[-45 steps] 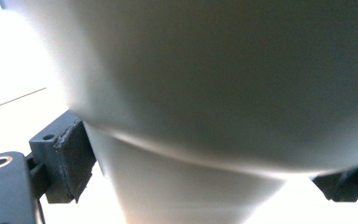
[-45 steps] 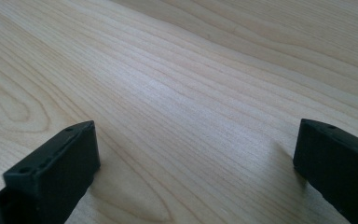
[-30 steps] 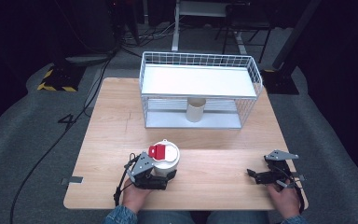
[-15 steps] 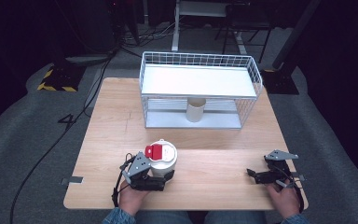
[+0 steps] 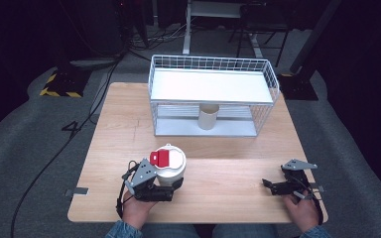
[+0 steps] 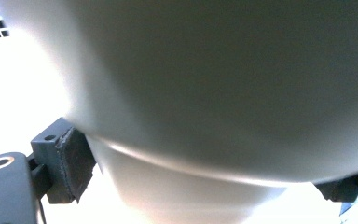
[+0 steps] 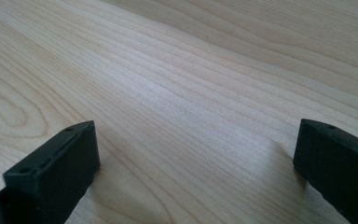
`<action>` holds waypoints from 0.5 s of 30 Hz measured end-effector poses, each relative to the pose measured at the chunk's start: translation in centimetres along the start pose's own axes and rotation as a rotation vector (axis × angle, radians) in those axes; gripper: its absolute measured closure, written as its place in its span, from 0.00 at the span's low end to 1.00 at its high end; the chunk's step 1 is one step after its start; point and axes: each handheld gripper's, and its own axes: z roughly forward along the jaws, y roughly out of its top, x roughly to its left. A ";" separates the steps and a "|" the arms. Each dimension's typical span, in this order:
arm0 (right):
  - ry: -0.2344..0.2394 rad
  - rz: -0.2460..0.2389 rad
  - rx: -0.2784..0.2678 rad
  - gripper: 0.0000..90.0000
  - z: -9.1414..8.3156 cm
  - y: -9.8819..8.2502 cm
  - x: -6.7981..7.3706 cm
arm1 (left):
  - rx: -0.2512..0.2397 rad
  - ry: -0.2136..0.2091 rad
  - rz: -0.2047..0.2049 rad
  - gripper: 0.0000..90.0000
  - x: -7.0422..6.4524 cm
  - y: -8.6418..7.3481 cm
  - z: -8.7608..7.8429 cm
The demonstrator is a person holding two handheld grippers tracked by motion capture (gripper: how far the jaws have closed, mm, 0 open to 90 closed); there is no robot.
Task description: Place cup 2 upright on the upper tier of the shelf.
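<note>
Near desk edge: left gripper [image 5: 171, 184] clenched on white cup [image 5: 170, 166].
Right gripper [image 5: 269, 185]: released, idle.
Tip: lift level, mind the rack [image 5: 213, 87] rim.

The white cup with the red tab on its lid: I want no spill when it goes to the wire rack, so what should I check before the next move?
1. Left gripper shut on the cup: ok; a pad presses its wall.
2. Lid seated: ok in the high view.
3. Cup upright: ok.
4. Table path to the rack free: ok.
5. Room on the rack's lower level beside the beige cup: ok.
6. Right gripper open, apart: ok.
</note>
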 end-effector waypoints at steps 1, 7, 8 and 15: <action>0.000 0.001 0.000 0.01 0.0 0.0 0.0 | -0.004 -0.001 0.000 0.12 -0.1 0.3 -0.1; -0.004 0.004 -0.001 0.01 0.1 0.1 0.0 | -0.012 -0.008 0.005 0.12 -0.2 1.8 -0.6; -0.005 0.004 -0.002 0.01 0.1 0.1 0.1 | -0.012 -0.007 0.011 0.12 -0.2 2.1 -0.7; -0.004 0.002 -0.001 0.01 0.1 0.1 0.1 | -0.012 -0.012 0.032 0.12 -0.4 3.8 -0.8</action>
